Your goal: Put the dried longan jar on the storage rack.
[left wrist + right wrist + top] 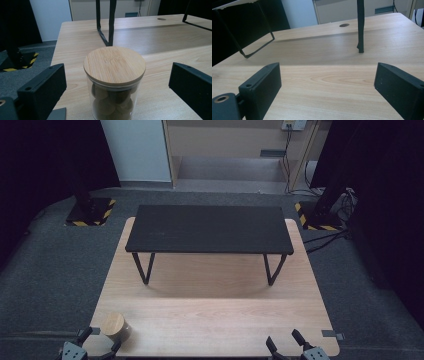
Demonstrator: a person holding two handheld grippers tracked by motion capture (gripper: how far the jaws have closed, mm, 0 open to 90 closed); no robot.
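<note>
Jar dead ahead of the left hand-held gripper: a clear glass cylinder jar with a round bamboo lid stands upright between the two black jaws, which are spread wide and touch it on neither side, bare wood showing in both gaps. Its long axis runs straight up from the pale wooden worktop, so a level squeeze across the glass wall, below the lid, looks like the move this calls for. Round brownish lumps fill the jar; what they are I cannot tell. From above, the same jar sits at the near left corner of the worktop, right in the fork of the left hand-held gripper.

Over at the near right edge, the right hand-held gripper waits with its jaws just as far apart and nothing between them, well away from the jar. The left one is plainly the nearer, and I judge the grasp to be its job.

Farther back, a low black rectangular shelf on thin black metal legs stands across the middle of the worktop, its top bare.

Writing: there is a faint mark pressed into the middle of the lid, too soft to read. No other label or brand shows on anything.
</note>
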